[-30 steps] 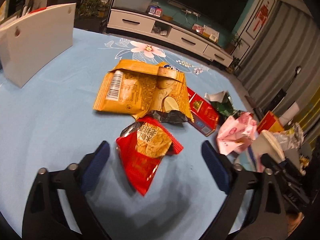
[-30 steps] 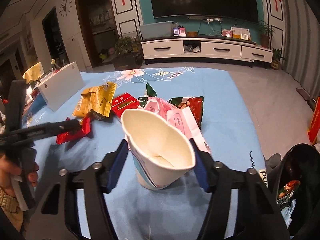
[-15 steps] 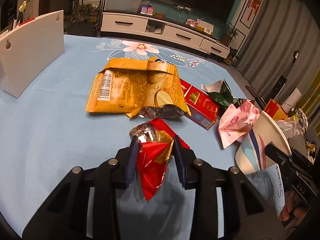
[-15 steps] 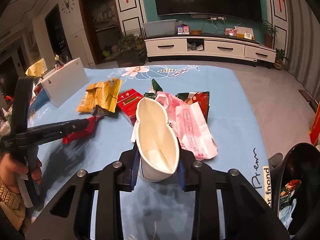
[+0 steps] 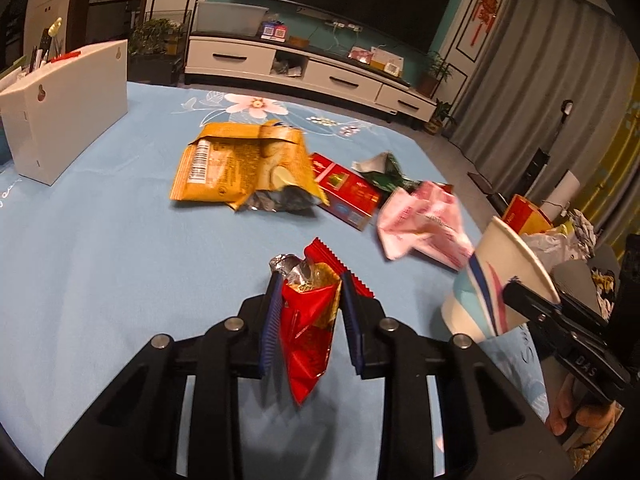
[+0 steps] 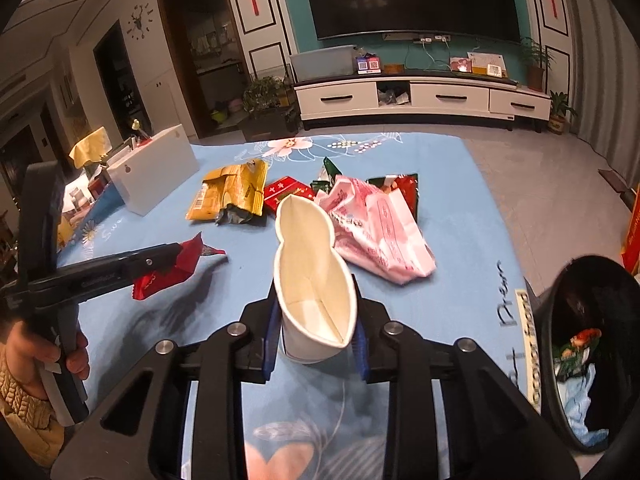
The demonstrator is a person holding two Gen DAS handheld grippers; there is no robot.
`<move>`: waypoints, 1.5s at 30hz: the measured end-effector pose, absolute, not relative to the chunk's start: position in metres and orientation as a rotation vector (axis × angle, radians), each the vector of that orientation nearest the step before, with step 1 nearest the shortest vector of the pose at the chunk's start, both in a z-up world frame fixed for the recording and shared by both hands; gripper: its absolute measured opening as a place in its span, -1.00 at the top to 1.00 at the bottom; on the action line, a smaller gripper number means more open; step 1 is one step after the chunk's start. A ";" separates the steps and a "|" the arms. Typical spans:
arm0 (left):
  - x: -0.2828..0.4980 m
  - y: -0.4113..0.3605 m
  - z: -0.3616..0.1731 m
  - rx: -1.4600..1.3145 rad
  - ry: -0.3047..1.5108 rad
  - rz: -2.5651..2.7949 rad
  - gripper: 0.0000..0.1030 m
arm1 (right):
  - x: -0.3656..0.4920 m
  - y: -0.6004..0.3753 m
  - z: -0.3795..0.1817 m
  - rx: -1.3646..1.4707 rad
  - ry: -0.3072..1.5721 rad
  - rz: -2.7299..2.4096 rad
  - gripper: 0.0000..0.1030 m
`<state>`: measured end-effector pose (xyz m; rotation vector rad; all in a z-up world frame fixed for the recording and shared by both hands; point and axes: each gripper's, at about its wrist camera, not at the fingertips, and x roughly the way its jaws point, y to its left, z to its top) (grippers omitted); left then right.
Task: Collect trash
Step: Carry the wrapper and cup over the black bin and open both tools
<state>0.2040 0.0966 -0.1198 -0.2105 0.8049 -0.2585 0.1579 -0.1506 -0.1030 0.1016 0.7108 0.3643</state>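
— Where's the paper cup (image 6: 312, 280)?
— Squeezed flat in the right tongs (image 6: 316, 340), empty, over the blue worktop (image 6: 460, 216); the black bin (image 6: 592, 364) just right of it holds wrappers.
— And the left tongs (image 5: 310, 320)?
— Clamped on a red snack wrapper (image 5: 308, 328), left of the cup.

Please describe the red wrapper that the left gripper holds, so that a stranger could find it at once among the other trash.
On the light blue tablecloth, look nearer than the big yellow snack bag, at the left gripper. Its blue fingers pinch a crumpled red wrapper with a torn silver-foil top. The flat red box beside the bag lies untouched.
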 end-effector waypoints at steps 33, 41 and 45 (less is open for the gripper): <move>0.102 -0.031 -0.051 -0.049 0.721 -0.506 0.42 | 0.048 -0.267 -0.051 0.204 0.574 0.125 0.40; 0.109 -0.071 -0.040 0.010 0.699 -0.555 0.42 | 0.039 -0.298 -0.056 0.252 0.551 0.059 0.40; 0.113 -0.091 -0.039 0.038 0.694 -0.581 0.42 | 0.037 -0.311 -0.060 0.281 0.543 0.029 0.40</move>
